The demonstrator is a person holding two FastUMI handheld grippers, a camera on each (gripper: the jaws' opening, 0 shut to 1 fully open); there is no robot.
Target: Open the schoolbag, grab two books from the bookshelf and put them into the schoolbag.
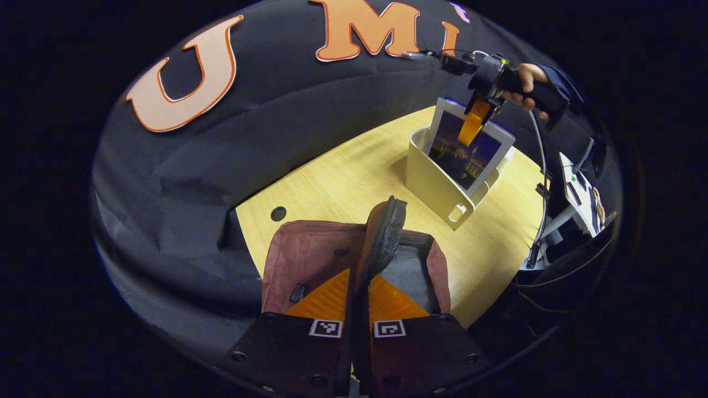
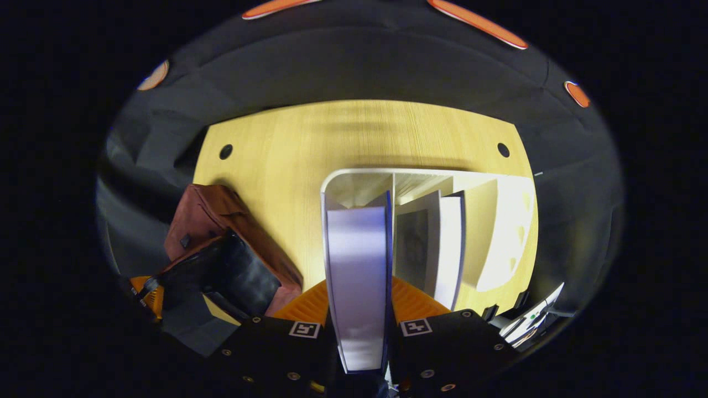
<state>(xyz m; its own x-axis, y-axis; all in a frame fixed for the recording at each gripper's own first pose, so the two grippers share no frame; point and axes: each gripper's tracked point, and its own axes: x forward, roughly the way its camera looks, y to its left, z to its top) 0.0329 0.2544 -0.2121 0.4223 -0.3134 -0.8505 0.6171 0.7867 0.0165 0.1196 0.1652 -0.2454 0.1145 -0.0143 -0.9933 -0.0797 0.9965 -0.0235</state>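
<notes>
Black-cloth booth, light wood worktop (image 1: 343,182) with the white bookshelf (image 1: 437,188) and the brown schoolbag (image 1: 310,254) set on it, near each other but apart.

Right gripper (image 2: 359,331): jaws clenched on the top edge of a book (image 2: 358,276), which stands upright in the bookshelf's end slot, long axis running straight away from the camera, down into the slot. In the left gripper view that gripper (image 1: 477,119) is seen above the shelf, coming down on the book (image 1: 462,155).

Left gripper (image 1: 359,329): jaws clamped on the schoolbag's flap (image 1: 384,232), held up on edge so the mouth is open.

Key relation: the schoolbag lies to the left of the book in the right gripper view, so a lift out and a swing left are judged to be needed.

A second book (image 2: 448,243) is seen in the next slot. Bag interior mostly hidden by the flap; the depth of the opening cannot be made out.
</notes>
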